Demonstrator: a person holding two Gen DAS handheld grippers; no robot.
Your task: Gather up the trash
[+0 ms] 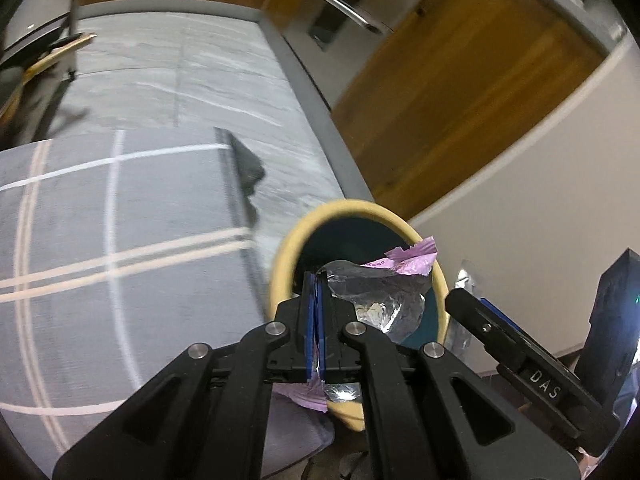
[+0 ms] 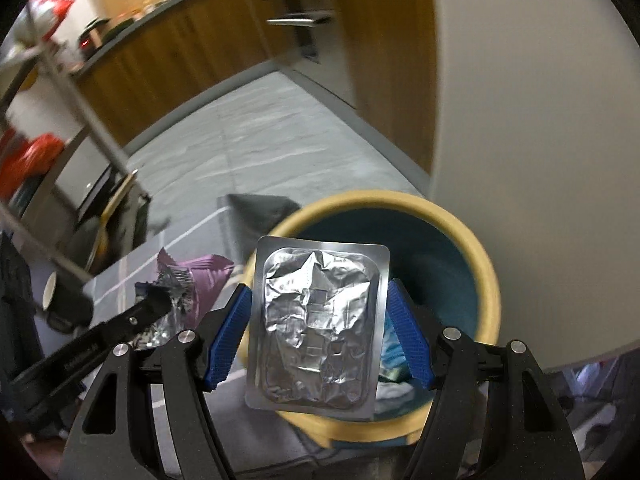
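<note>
While left gripper (image 1: 316,280) pinches wrapper (image 1: 380,292) and right gripper (image 2: 318,316) clasps foil pack (image 2: 316,328) above bin (image 2: 490,280), early release risks rim bounce.

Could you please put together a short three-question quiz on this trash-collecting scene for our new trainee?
1. True or false: the left gripper is shut on a purple wrapper.
2. What does the right gripper hold? A) cup B) foil pack C) sock
3. Fill in: both grippers hover at the rim of the ____.

Key: 1 true; 2 B; 3 bin.
</note>
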